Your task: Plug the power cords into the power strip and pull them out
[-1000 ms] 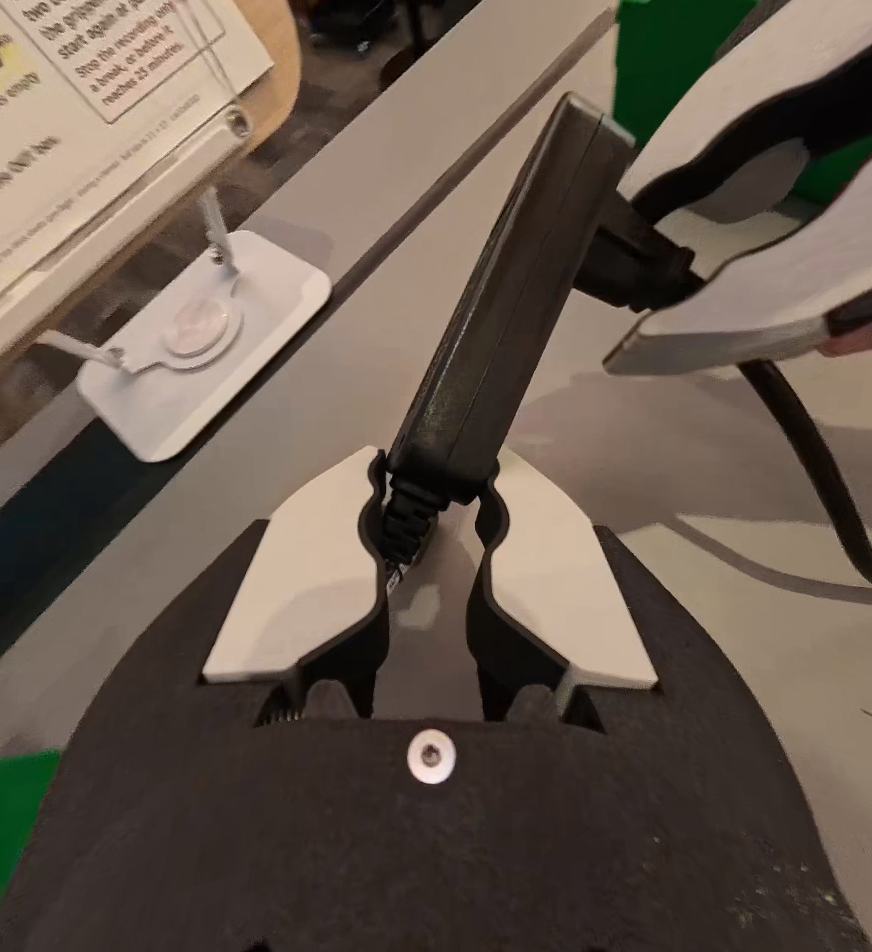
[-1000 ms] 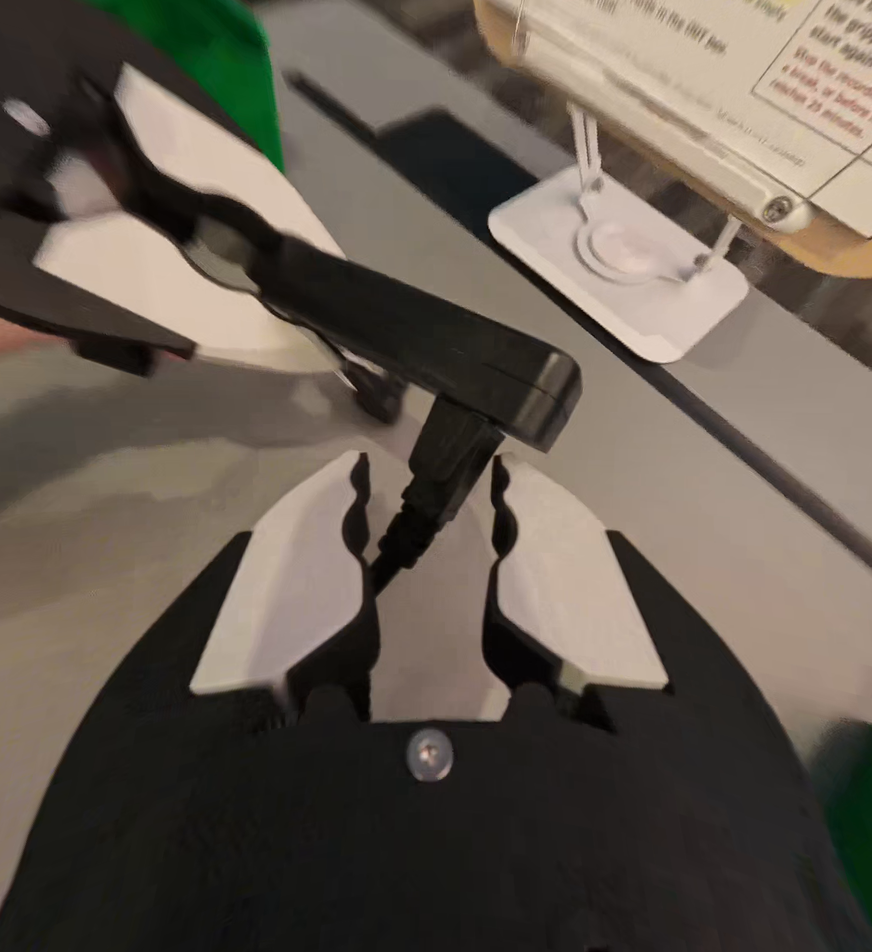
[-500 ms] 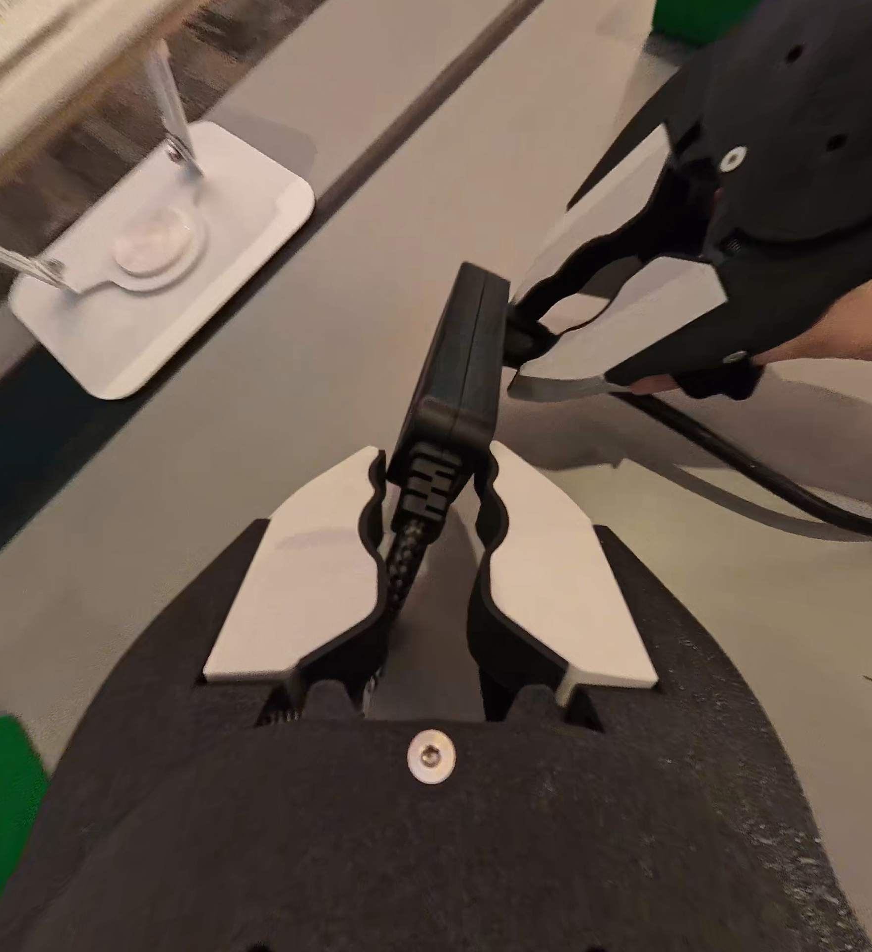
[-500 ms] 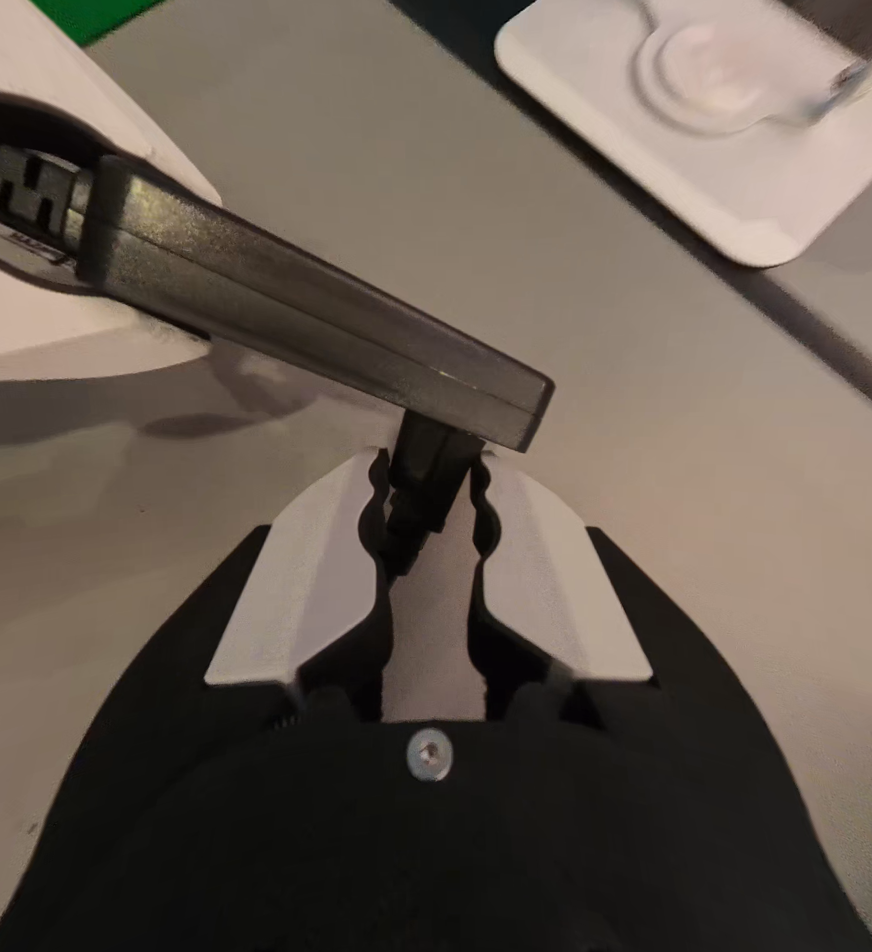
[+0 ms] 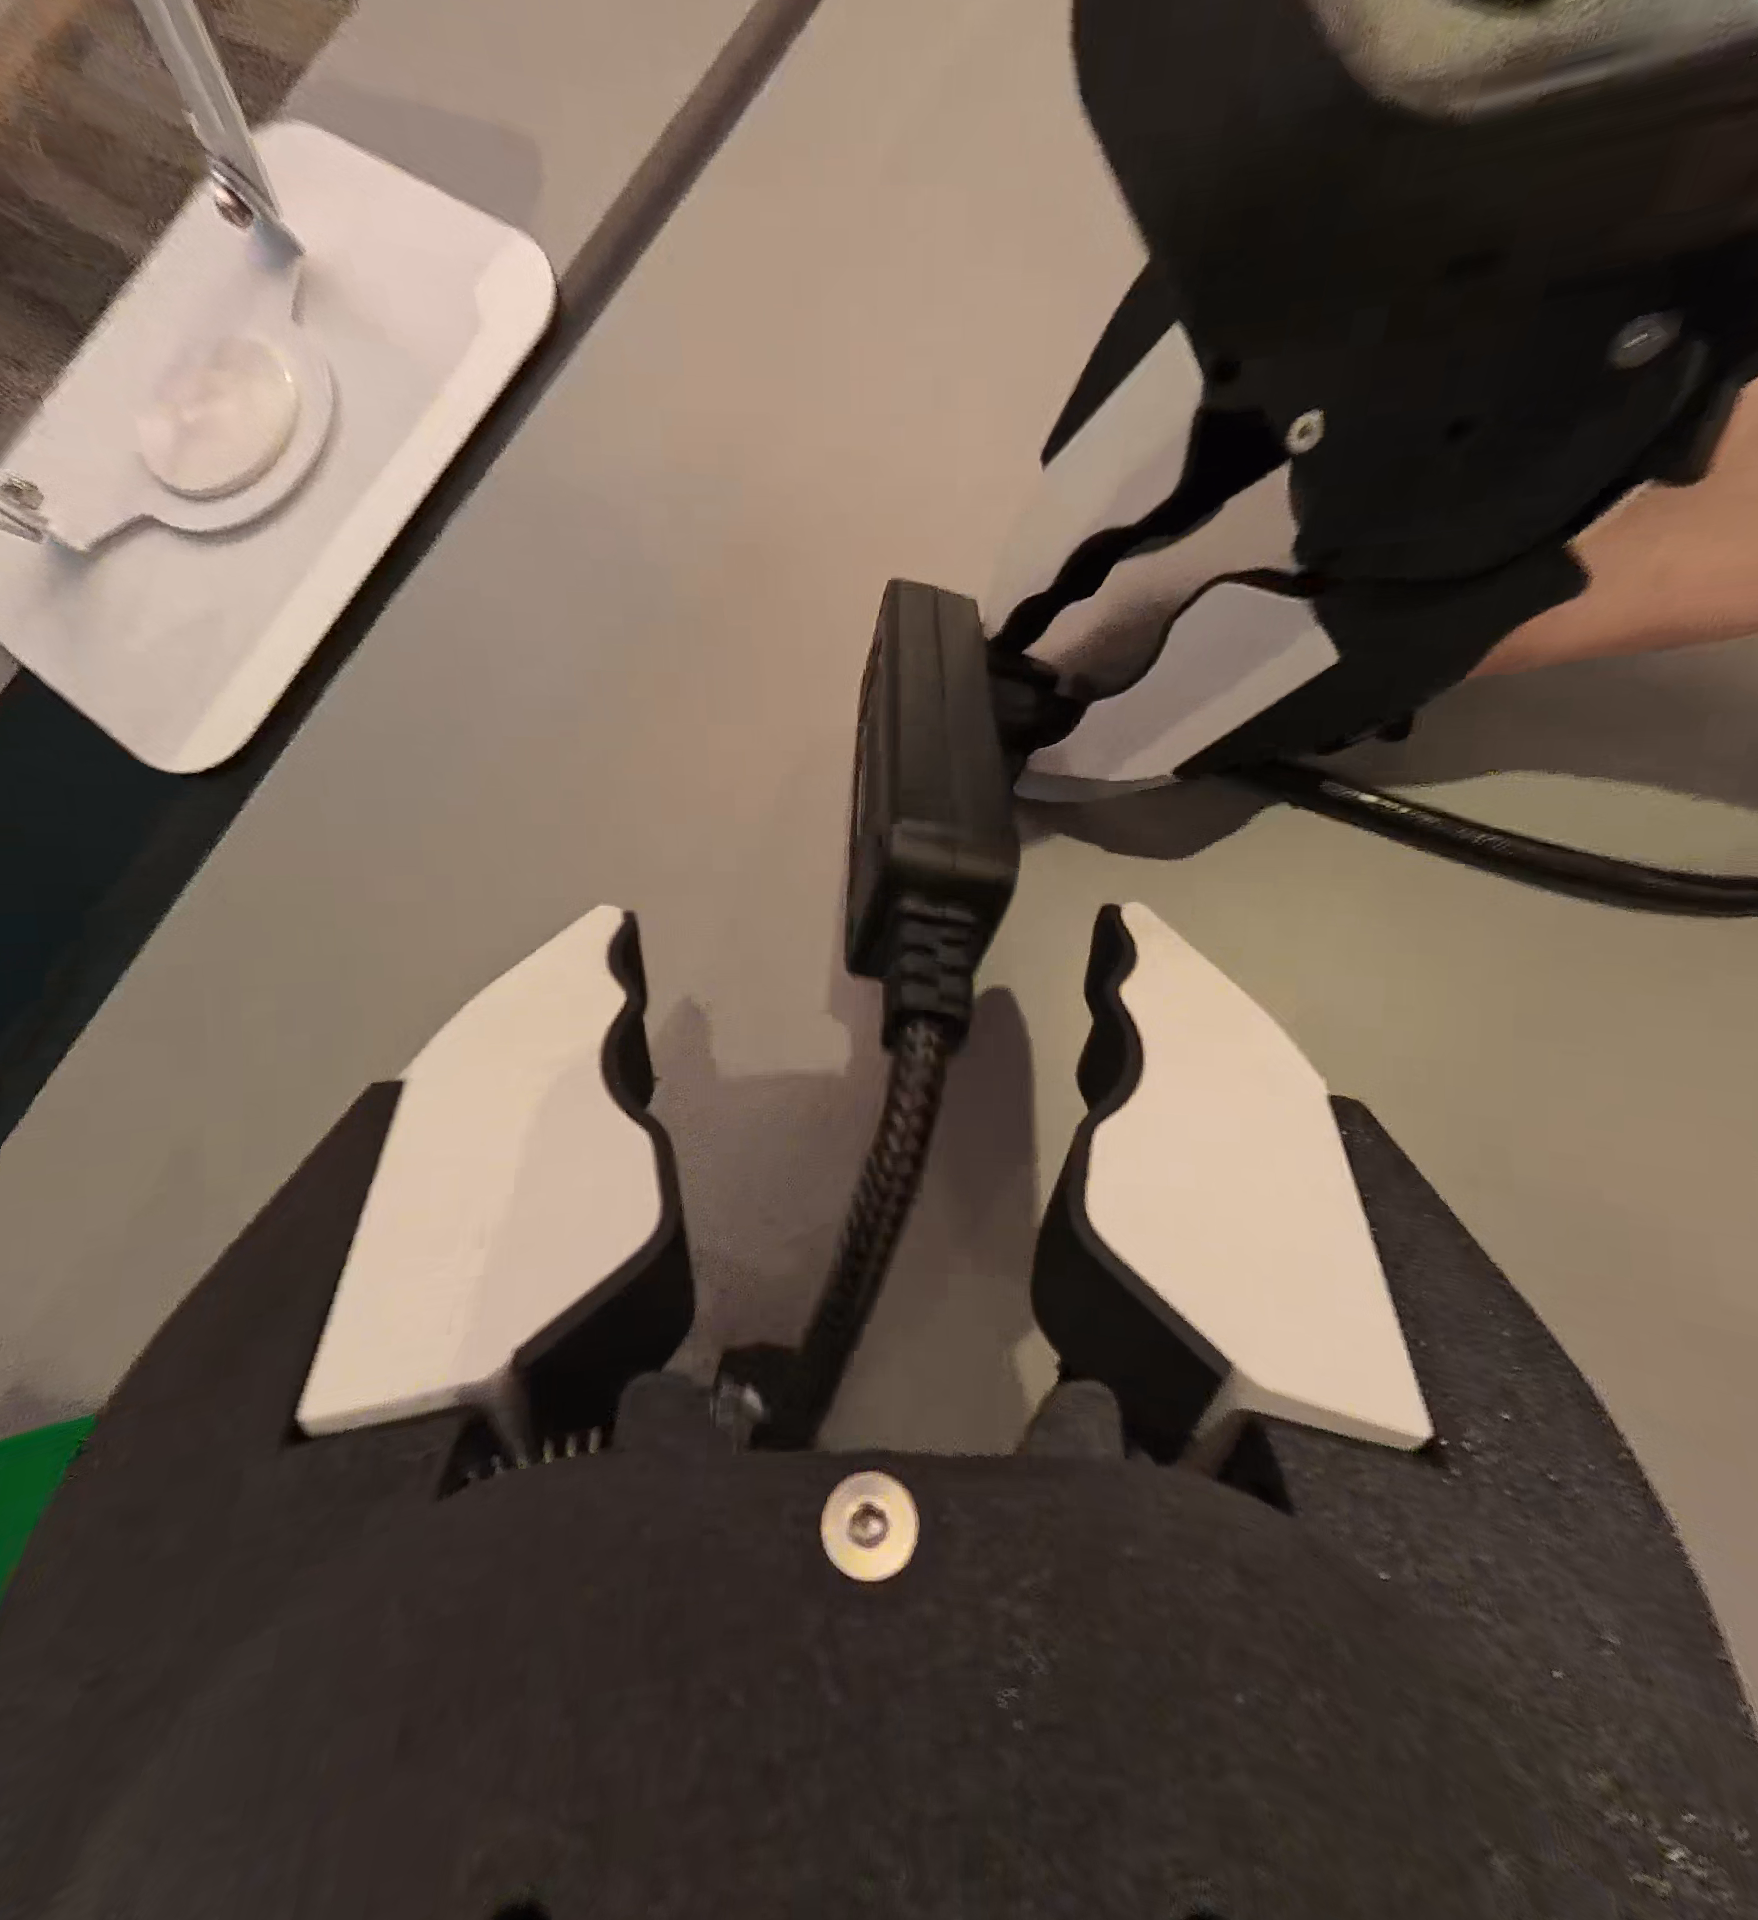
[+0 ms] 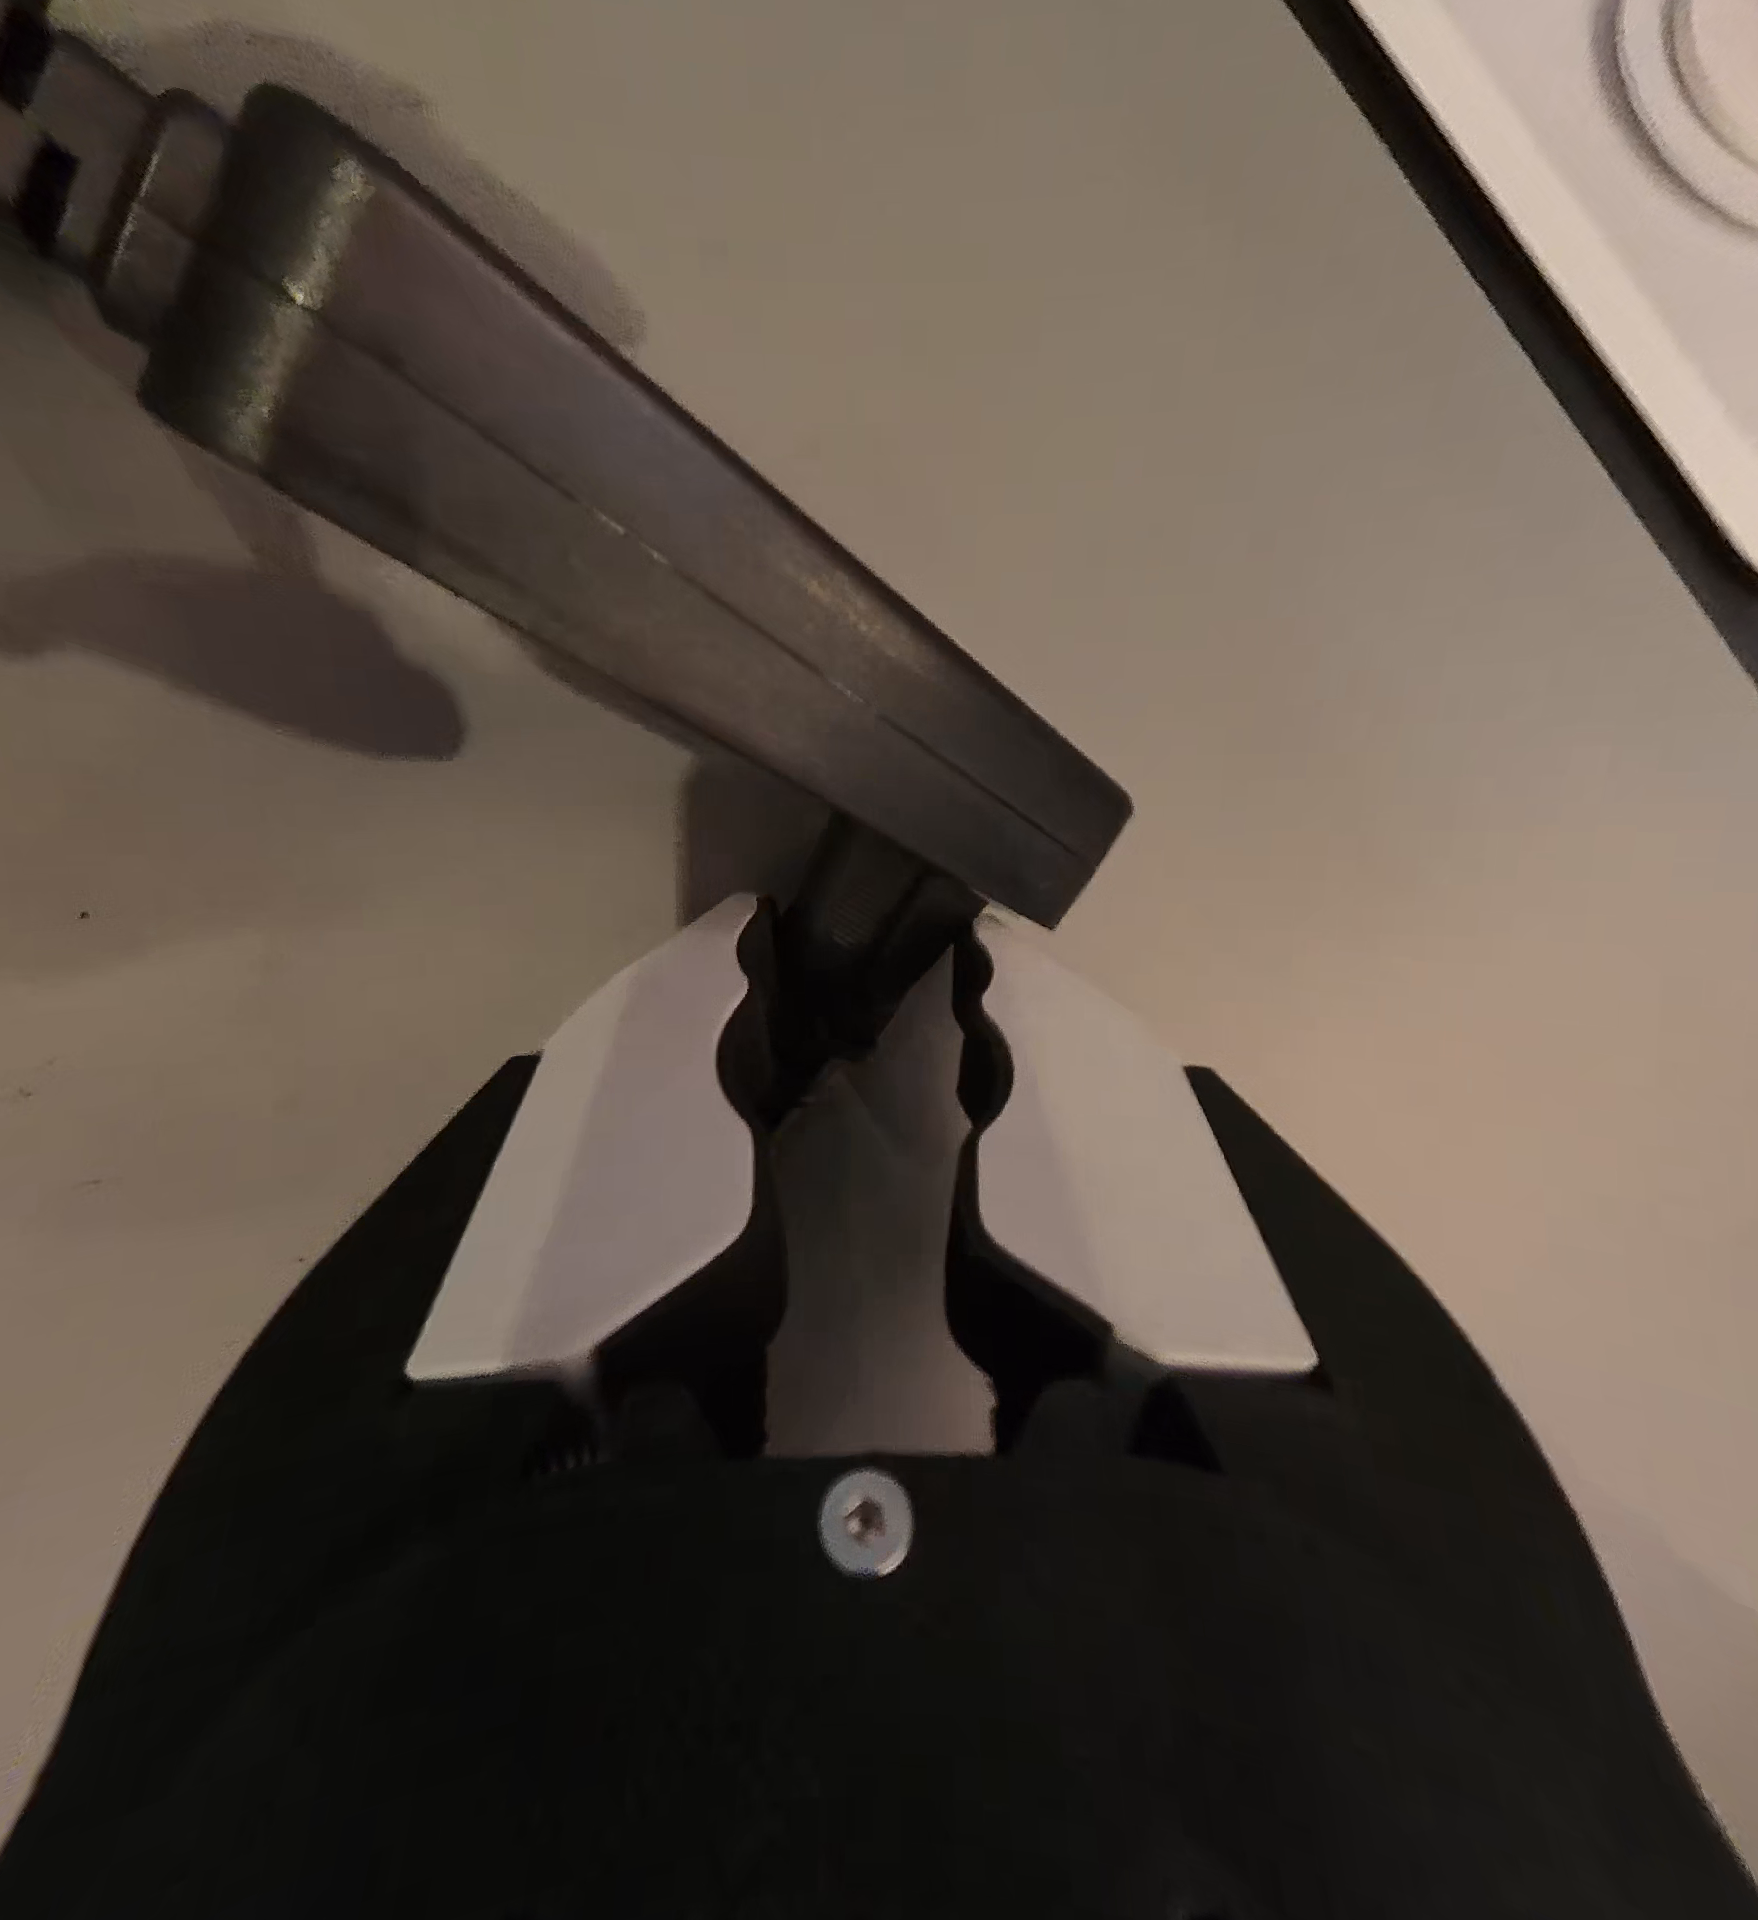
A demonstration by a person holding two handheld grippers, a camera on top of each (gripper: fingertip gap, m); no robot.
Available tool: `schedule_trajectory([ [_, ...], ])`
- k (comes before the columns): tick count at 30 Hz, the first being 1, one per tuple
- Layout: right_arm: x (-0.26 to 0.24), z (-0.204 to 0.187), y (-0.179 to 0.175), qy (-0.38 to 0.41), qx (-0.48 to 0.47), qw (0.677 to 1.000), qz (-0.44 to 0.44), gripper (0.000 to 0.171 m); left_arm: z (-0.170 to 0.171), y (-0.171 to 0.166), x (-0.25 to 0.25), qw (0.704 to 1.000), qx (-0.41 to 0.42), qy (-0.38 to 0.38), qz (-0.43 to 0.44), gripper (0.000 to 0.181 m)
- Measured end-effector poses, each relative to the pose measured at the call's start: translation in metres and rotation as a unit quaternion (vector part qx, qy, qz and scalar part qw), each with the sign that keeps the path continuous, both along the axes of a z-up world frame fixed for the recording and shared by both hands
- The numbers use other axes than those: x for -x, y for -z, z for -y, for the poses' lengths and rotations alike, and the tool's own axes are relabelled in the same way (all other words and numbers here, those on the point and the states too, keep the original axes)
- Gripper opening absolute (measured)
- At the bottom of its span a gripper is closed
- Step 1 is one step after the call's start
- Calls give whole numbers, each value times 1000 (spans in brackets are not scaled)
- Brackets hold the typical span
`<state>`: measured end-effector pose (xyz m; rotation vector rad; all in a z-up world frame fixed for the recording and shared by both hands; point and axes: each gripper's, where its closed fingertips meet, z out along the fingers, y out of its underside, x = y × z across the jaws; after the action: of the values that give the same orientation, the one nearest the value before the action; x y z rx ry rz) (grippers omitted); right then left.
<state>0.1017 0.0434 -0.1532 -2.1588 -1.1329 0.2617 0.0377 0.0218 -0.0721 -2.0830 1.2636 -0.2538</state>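
left gripper [image 5: 864, 925] gapes wide around the flat black plastic power strip [image 5: 932, 769]; right gripper [image 6: 859, 925] clamps the black plug [image 6: 849, 935] at twelve o'clock. re-grip the strip, then pull straight.

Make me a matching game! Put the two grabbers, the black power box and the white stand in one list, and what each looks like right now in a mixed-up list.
Things:
1. left gripper
2. right gripper
3. black power box
4. white stand base

States:
A. sits by the grey table's far edge
B. clamped on the plug
C. wide open
D. tilted, one end lifted

Pairs: 1-C, 2-B, 3-D, 4-A
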Motion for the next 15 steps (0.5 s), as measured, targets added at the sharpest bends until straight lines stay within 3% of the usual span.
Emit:
schedule_trajectory([
  [2,4,2,0,-23,-14,1000,13,34,0,21,-7,999,19,13,-24,78],
  [4,4,2,0,-45,-37,997,41,34,-3,40,-3,997,28,13,-75,54],
  [8,4,1,-1,-51,-50,996,47,33,-6,48,3,995,32,3,-91,49],
  [12,11,0,-1,-14,-53,998,42,33,-19,54,8,990,10,-54,-130,45],
  [15,18,-4,-4,20,-67,997,12,33,-33,52,-3,993,-32,-74,-91,42],
])
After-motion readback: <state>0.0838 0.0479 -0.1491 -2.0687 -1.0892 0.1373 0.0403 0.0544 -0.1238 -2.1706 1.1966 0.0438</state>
